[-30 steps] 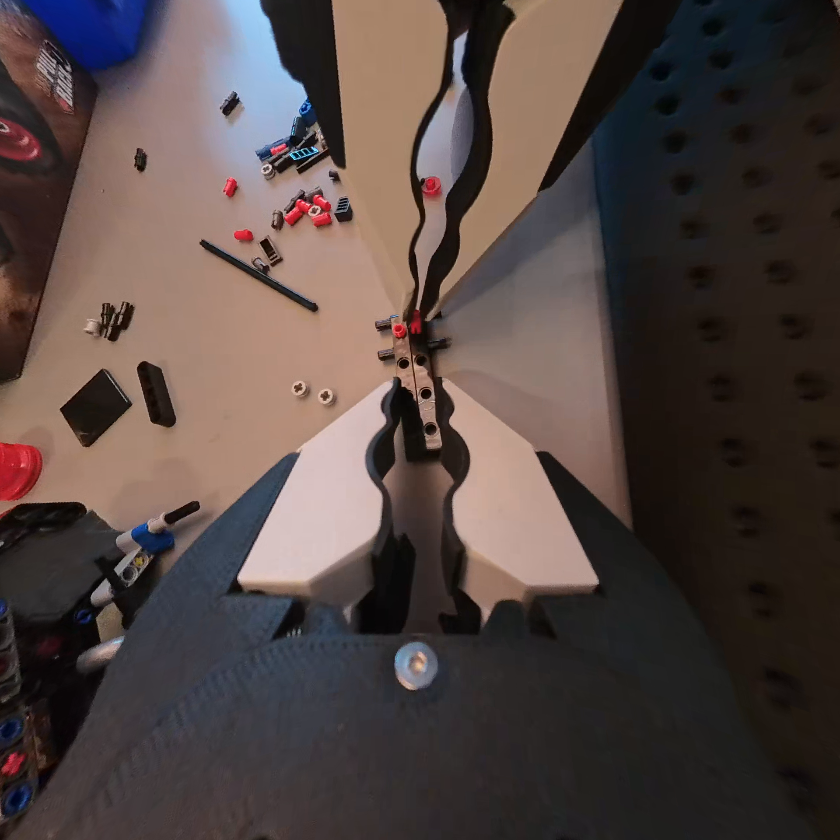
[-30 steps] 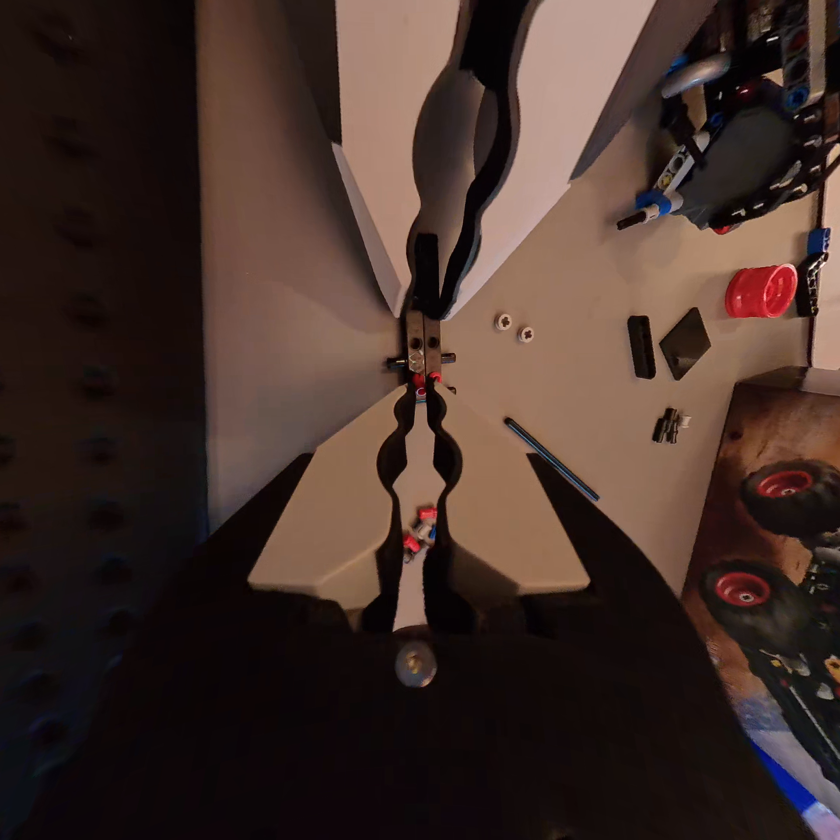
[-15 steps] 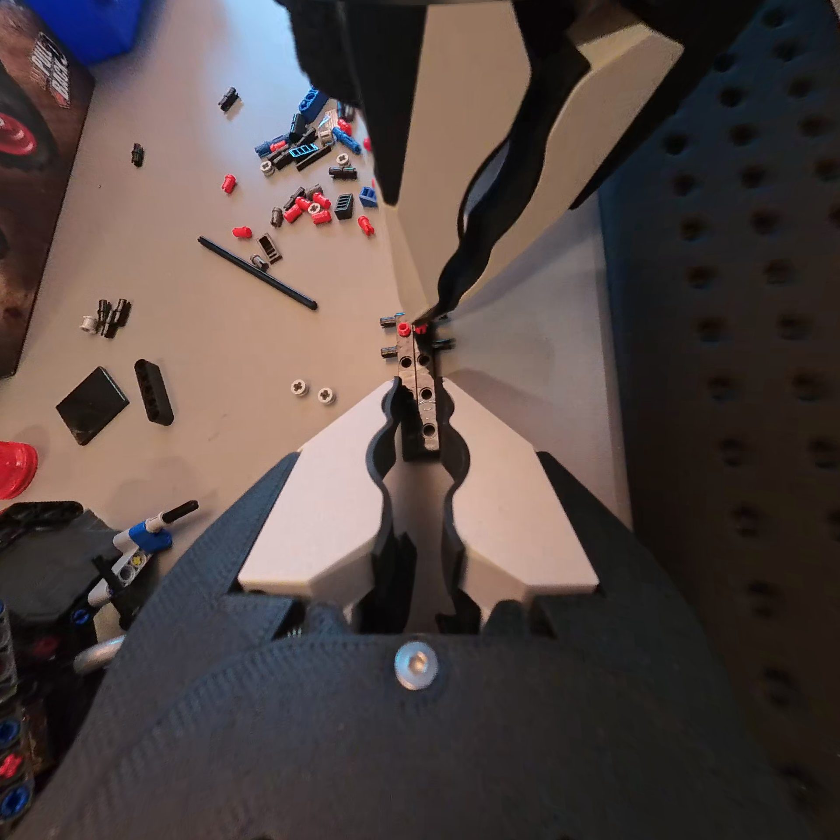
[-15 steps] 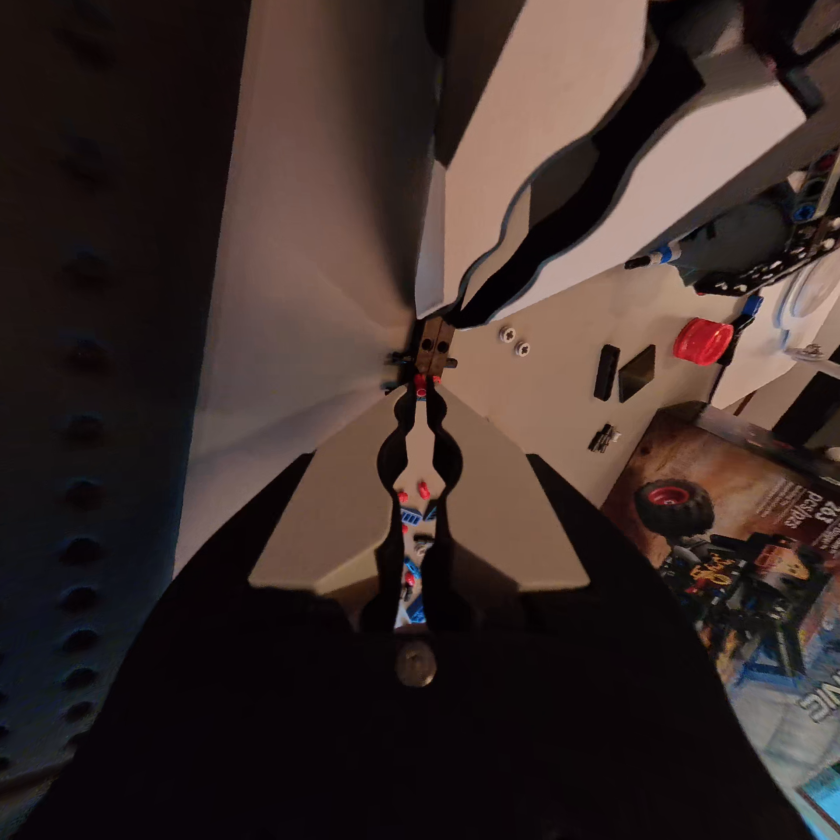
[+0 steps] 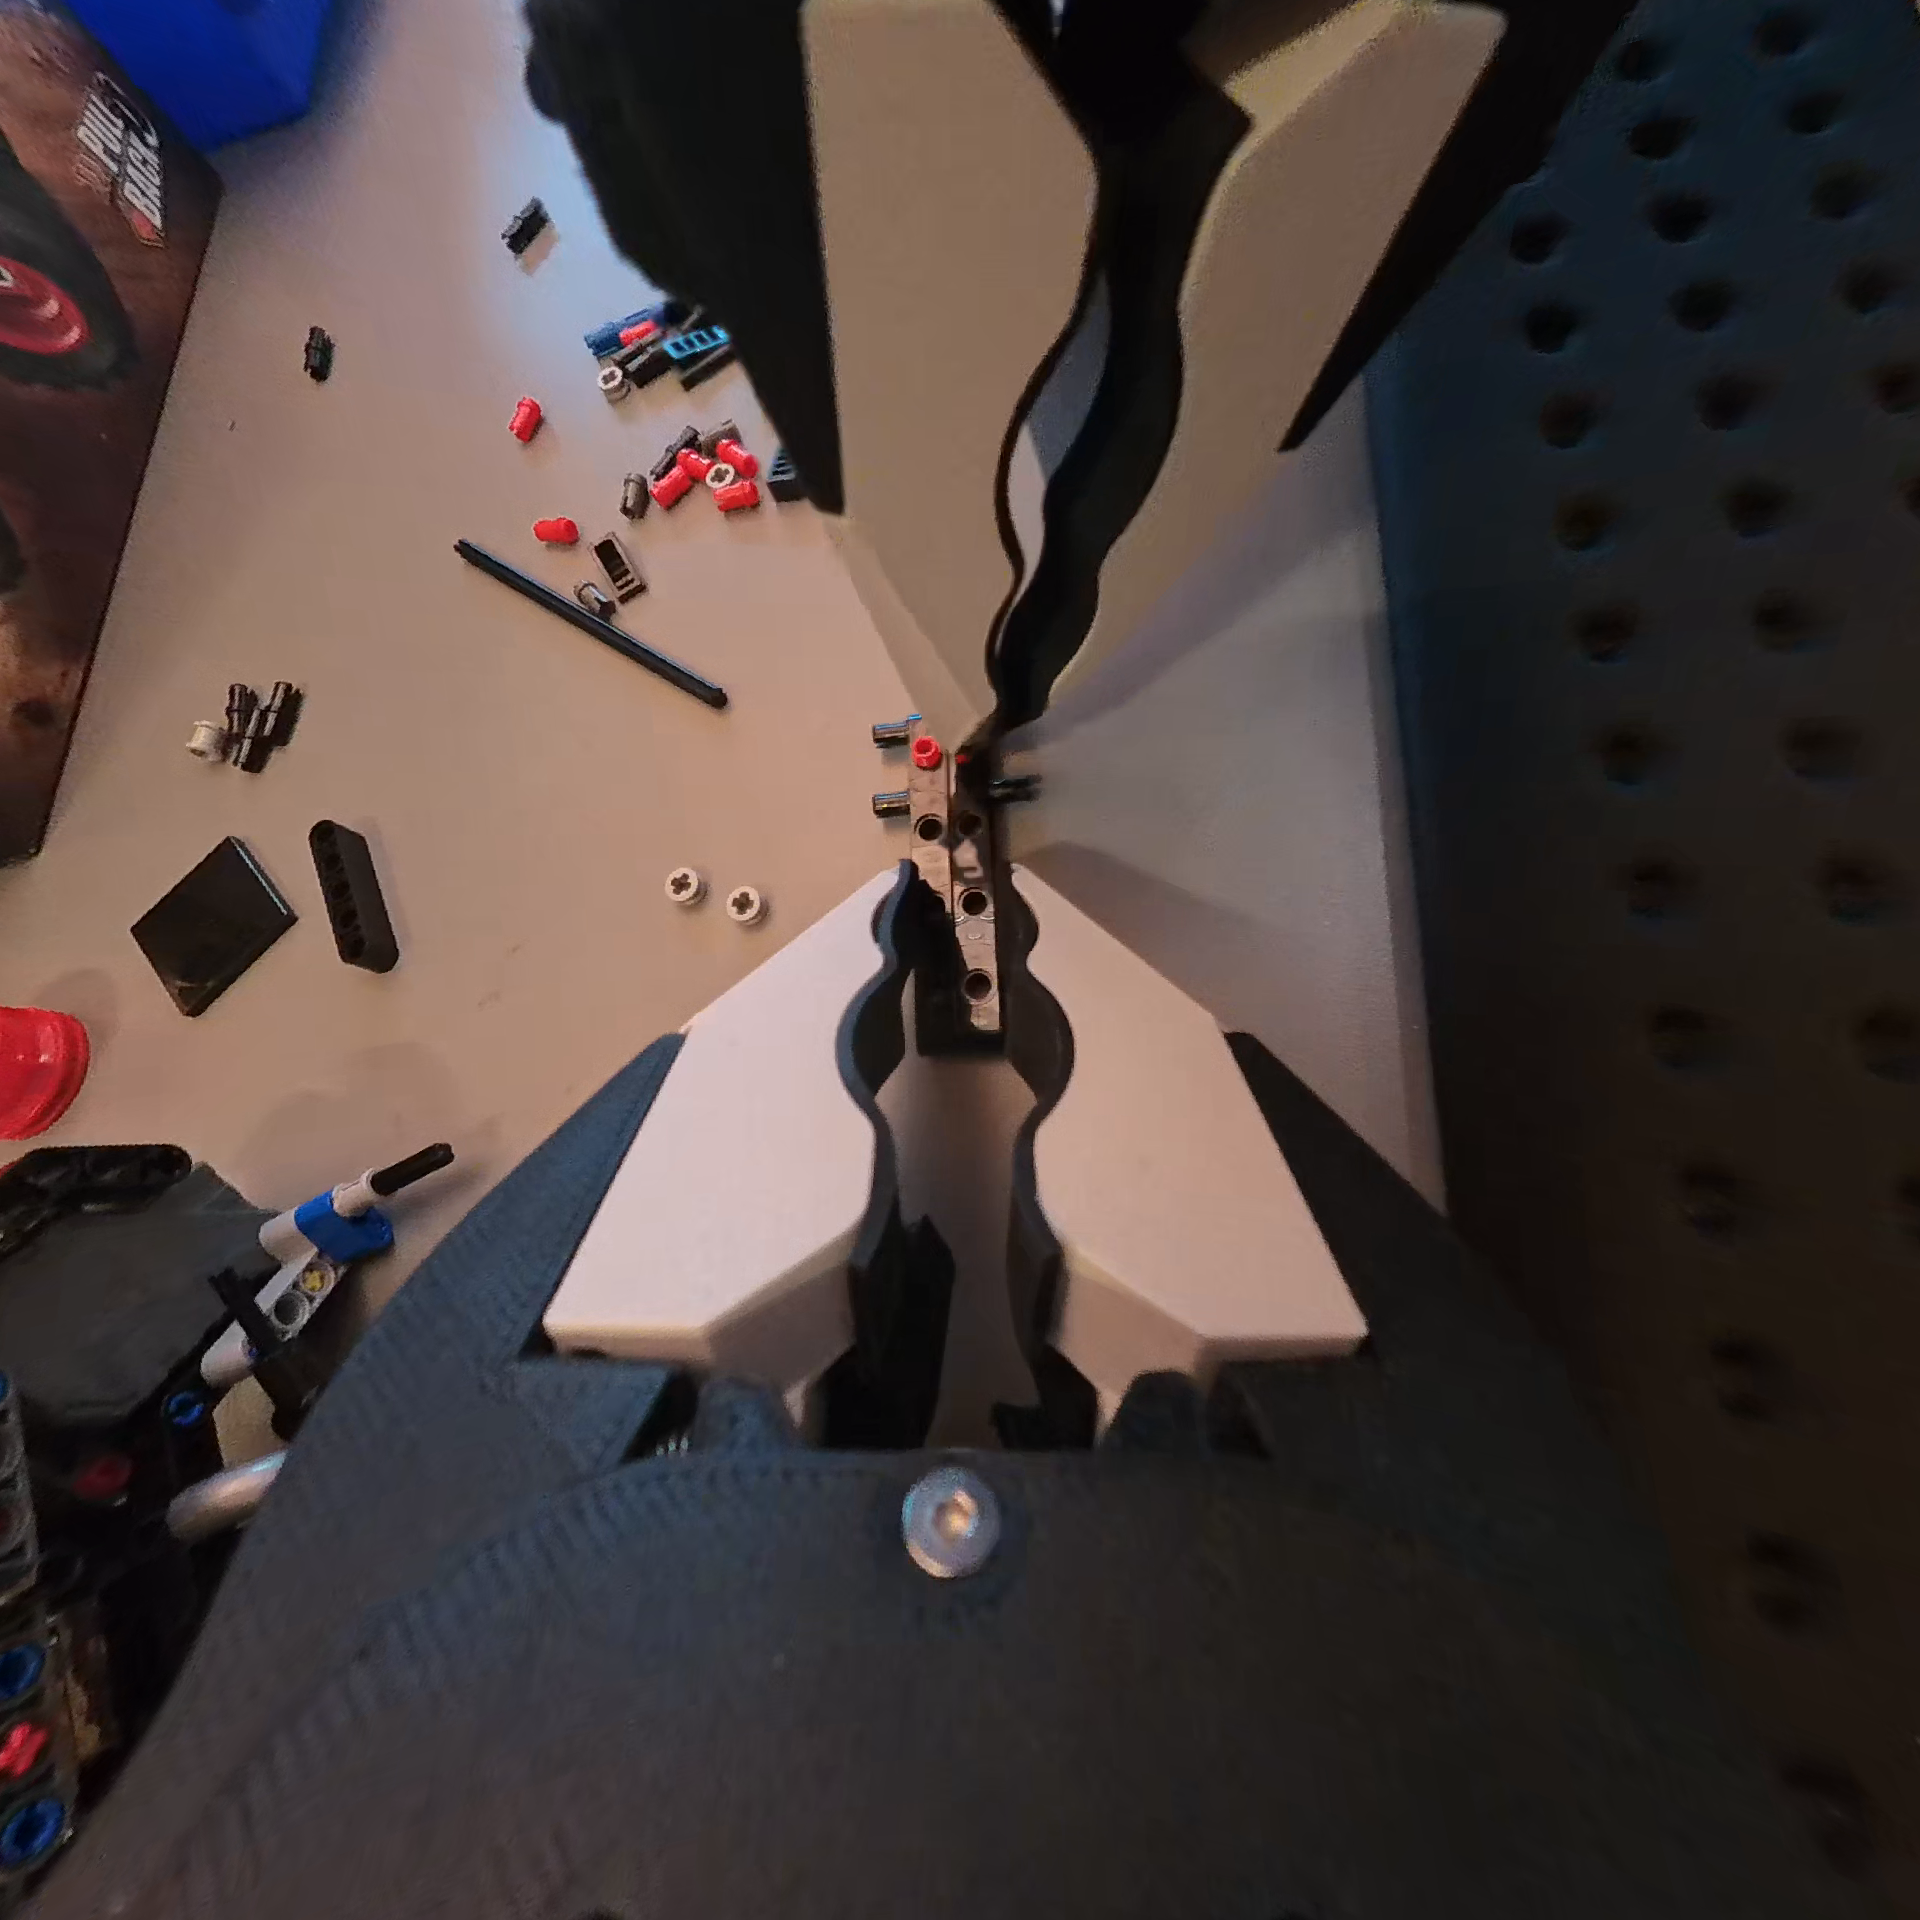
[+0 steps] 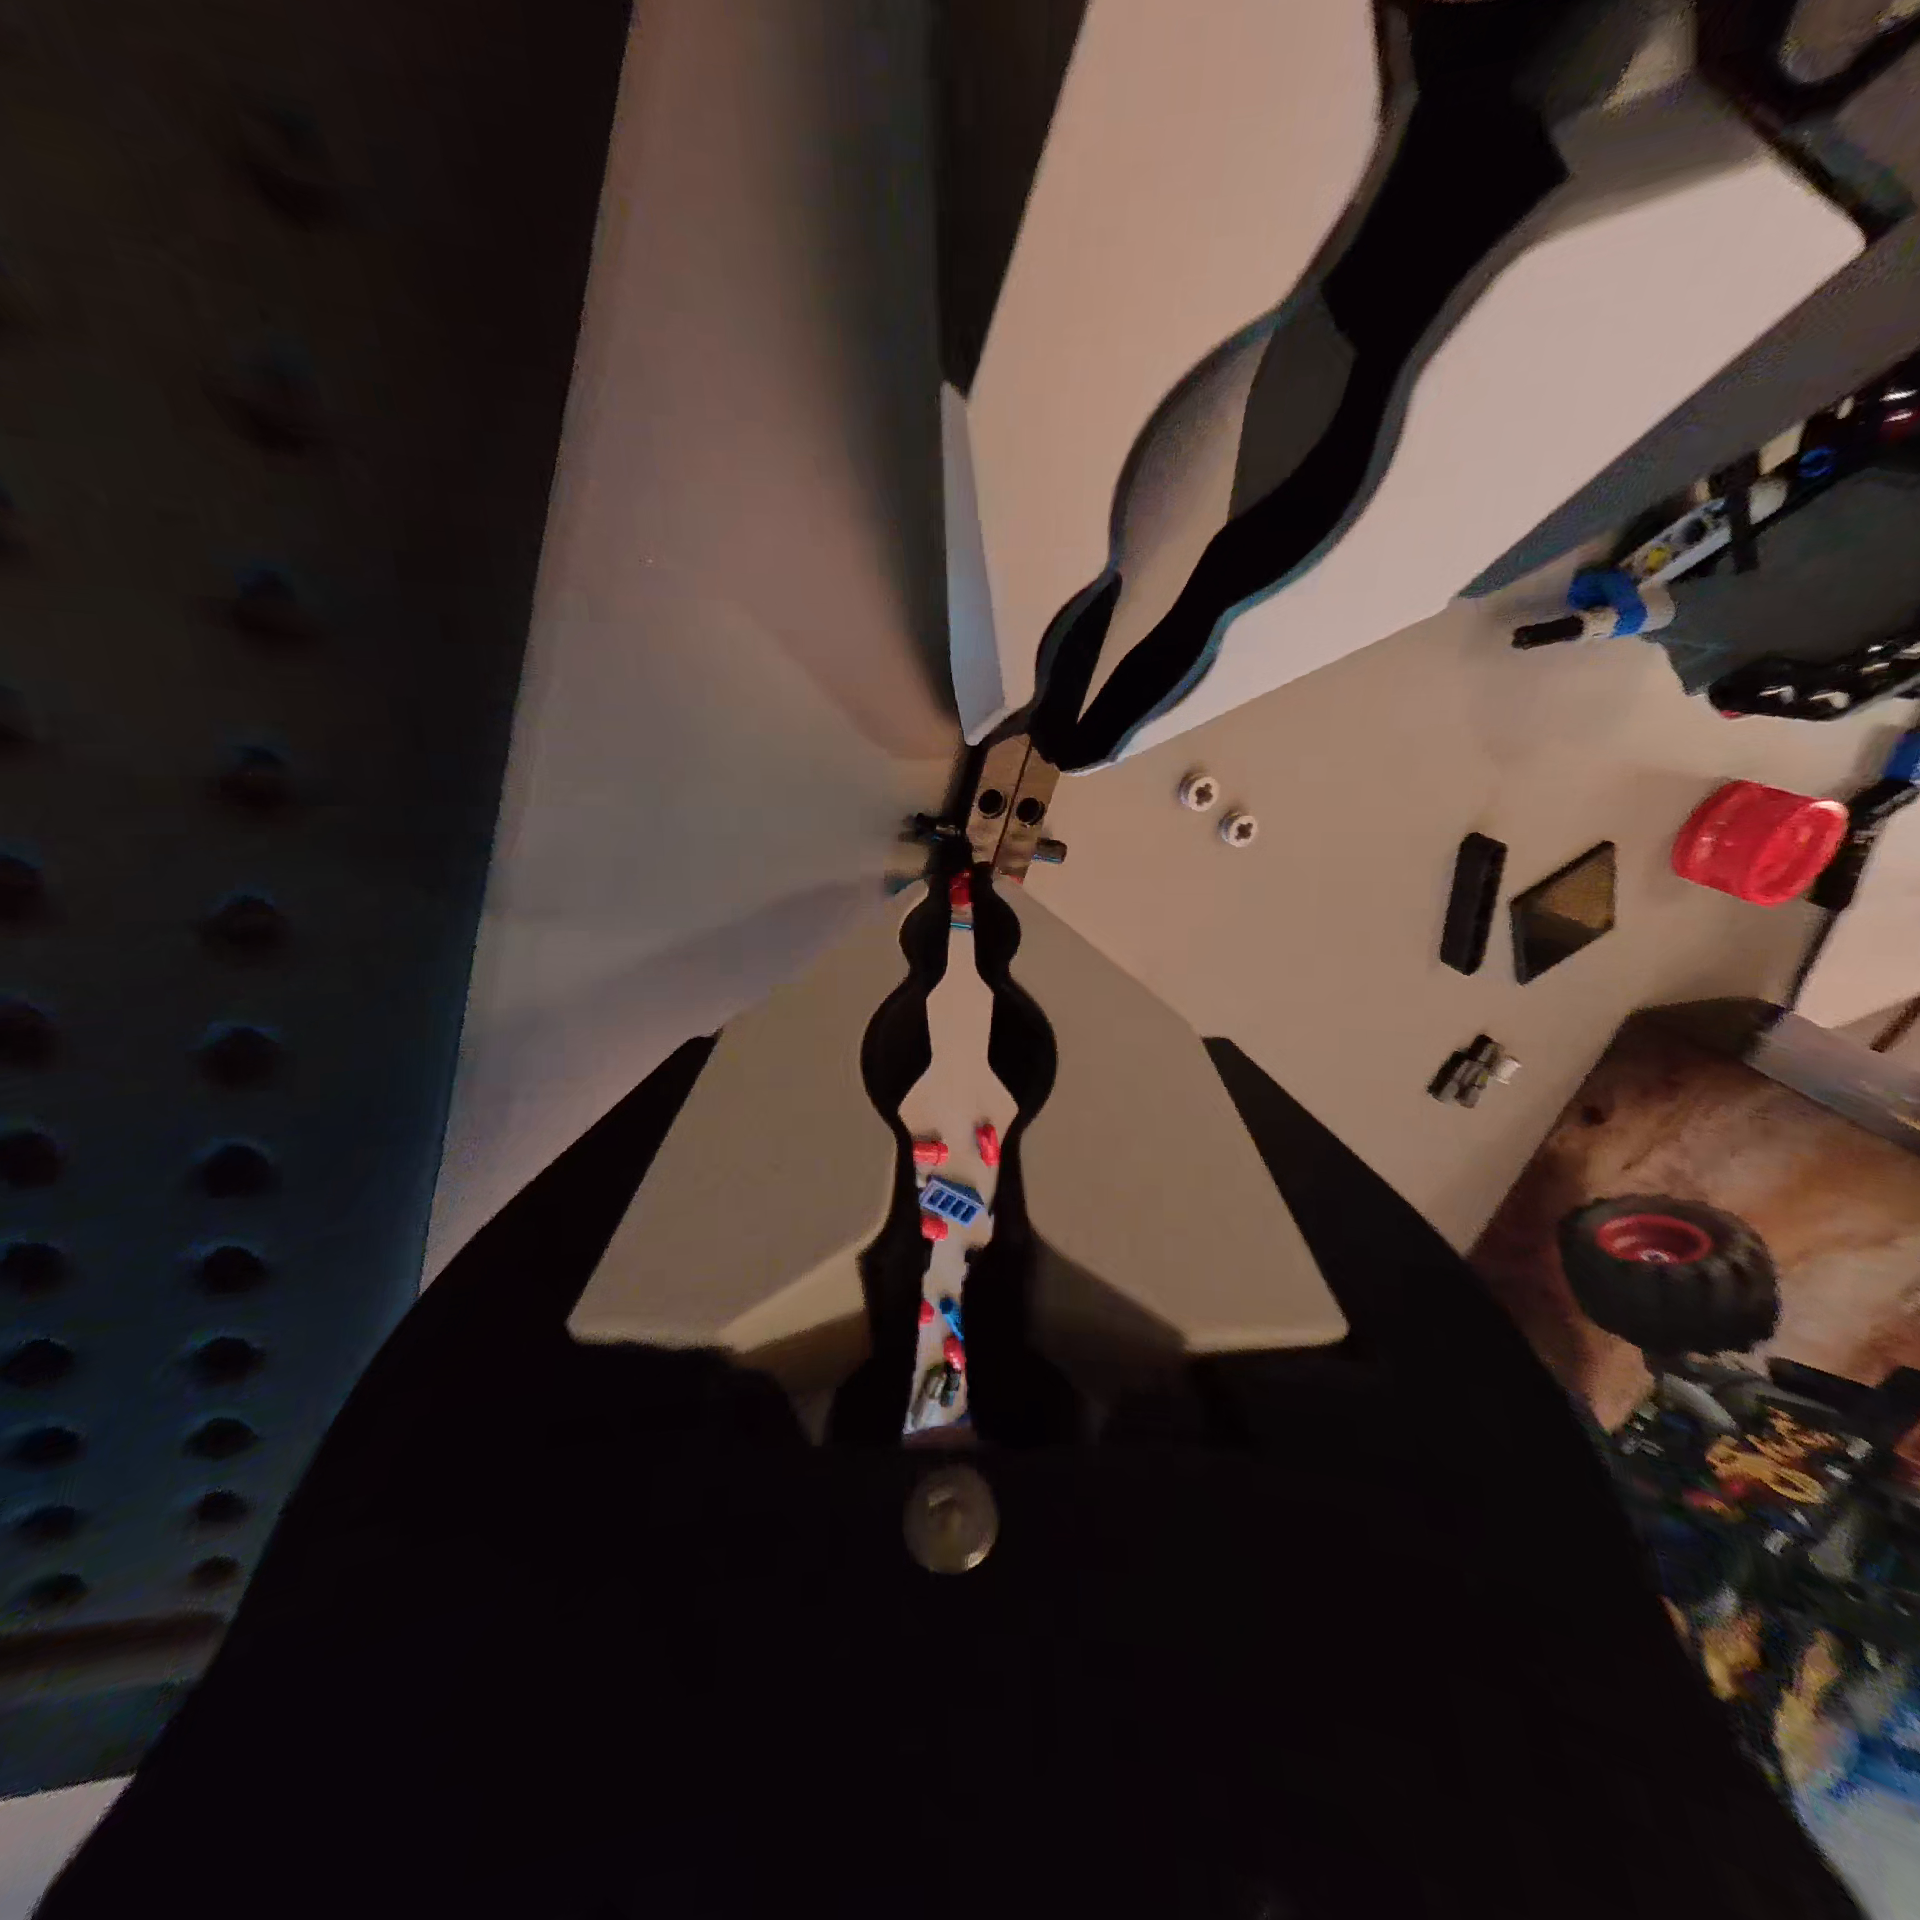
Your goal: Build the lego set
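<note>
My left gripper [image 5: 958, 896] is shut on a black beam assembly [image 5: 971, 935] made of two holed beams side by side, with black pins sticking out of its sides and a red pin [image 5: 925, 749] at its far end. My right gripper [image 6: 963, 899] meets it tip to tip from the opposite side and is shut on a second small red pin [image 6: 961, 885] at the end of the beams [image 6: 1008, 802]. In the left wrist view the right gripper [image 5: 997, 732] comes down from the top. Both are held above the pale table [image 5: 468, 810].
Loose red, black and blue pieces [image 5: 691, 478] lie at the far left, with a long black axle [image 5: 592, 623], two white bushes [image 5: 715, 894], a black tile [image 5: 213, 925] and a short black beam [image 5: 353, 910]. A red wheel hub [image 5: 31, 1070], a part-built model [image 5: 104, 1351], the set's box [image 5: 73, 416] and a dark perforated panel [image 5: 1662, 831] surround them. The grippers are tip to tip, or close to it. My right tips are roughly 10 cm from the long black axle [image 5: 592, 623].
My right gripper has swung and tilted while staying at the end of the beams, so its view has rotated. My left gripper has held the beams still.
</note>
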A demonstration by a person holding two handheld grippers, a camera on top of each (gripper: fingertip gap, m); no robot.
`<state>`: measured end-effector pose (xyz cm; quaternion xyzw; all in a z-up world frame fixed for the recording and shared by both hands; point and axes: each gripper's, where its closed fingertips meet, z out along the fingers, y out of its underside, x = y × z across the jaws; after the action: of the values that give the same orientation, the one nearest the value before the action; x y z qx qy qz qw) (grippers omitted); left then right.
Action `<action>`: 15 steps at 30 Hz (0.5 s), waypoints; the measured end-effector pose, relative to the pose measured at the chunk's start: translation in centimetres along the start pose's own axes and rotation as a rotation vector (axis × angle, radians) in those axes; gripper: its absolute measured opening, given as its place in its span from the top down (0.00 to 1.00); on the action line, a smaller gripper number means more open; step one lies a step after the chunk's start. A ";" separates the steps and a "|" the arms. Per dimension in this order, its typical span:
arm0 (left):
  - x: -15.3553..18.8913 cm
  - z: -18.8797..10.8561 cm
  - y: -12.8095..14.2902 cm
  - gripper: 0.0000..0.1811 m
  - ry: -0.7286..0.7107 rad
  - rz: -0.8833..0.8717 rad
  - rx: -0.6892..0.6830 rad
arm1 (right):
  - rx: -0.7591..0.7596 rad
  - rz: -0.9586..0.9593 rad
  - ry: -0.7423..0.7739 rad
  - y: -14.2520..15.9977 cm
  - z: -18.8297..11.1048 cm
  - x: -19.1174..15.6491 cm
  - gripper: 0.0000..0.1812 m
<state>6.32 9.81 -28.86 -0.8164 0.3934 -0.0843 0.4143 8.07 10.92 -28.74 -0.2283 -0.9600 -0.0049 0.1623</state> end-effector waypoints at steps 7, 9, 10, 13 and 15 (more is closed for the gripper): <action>-0.1 0.0 0.0 0.94 0.033 -0.053 0.010 | 0.046 0.029 -0.141 -0.1 0.0 0.0 0.99; -0.1 0.0 0.0 0.94 0.029 -0.049 0.007 | 0.047 0.028 -0.139 -0.1 0.0 0.0 0.99; -0.1 0.0 0.0 0.93 0.030 -0.048 0.006 | 0.049 0.036 -0.137 -0.1 0.0 0.0 0.99; 0.0 0.0 0.0 0.93 0.018 -0.030 0.000 | 0.096 0.070 -0.147 -0.1 0.0 -0.1 0.99; 0.0 0.0 0.1 0.93 0.025 -0.041 0.001 | 0.144 0.111 -0.164 -0.1 0.0 0.0 0.99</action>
<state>6.26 9.81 -28.88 -0.8229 0.3818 -0.1033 0.4079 8.05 10.81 -28.77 -0.2684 -0.9538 0.0917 0.0994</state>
